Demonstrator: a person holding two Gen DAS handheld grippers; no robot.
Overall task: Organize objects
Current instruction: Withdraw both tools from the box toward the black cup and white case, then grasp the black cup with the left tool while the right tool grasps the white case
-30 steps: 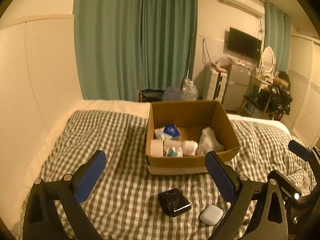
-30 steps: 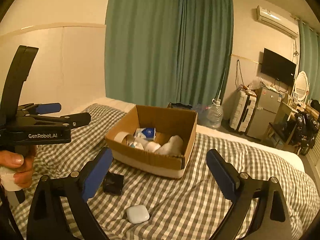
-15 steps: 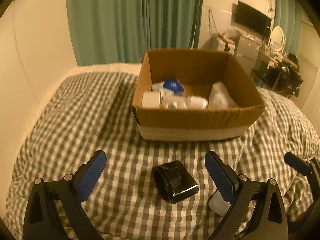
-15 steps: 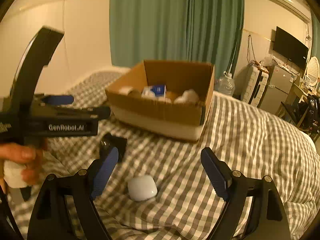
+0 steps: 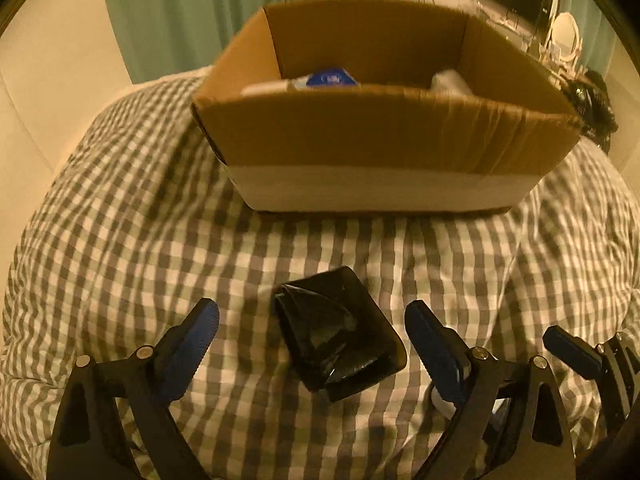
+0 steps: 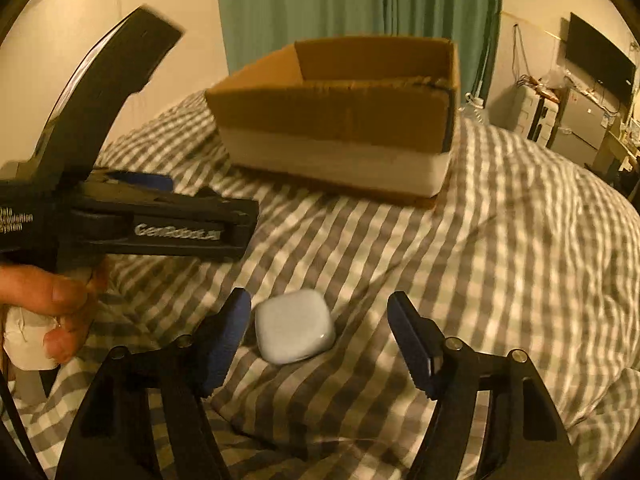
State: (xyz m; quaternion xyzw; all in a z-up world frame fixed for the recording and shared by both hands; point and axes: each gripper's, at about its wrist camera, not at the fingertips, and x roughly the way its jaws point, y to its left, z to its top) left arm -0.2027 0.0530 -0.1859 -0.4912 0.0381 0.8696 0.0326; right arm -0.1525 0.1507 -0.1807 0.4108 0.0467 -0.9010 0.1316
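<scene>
A black glossy box-like object [image 5: 338,330] lies on the checked bedcover between the open fingers of my left gripper [image 5: 312,332], not touched. A white rounded case [image 6: 294,326] lies between the open fingers of my right gripper [image 6: 318,326], close to the left finger [image 6: 228,332]. An open cardboard box [image 5: 380,136] stands just beyond, holding a blue-labelled item [image 5: 332,78] and white items. The box also shows in the right wrist view [image 6: 336,120]. The left gripper's body [image 6: 132,216] and the hand holding it fill the left of the right wrist view.
The checked bedcover [image 5: 120,208] is soft and wrinkled. A cream wall [image 5: 48,48] and green curtains [image 6: 352,4] lie behind. A TV [image 6: 600,60], fridge and suitcase stand far right. My right gripper's finger [image 5: 572,350] shows at the left view's right edge.
Both grippers have moved down and forward toward the bed. The black object now sits between the left fingers and the white case between the right fingers. The box looms larger.
</scene>
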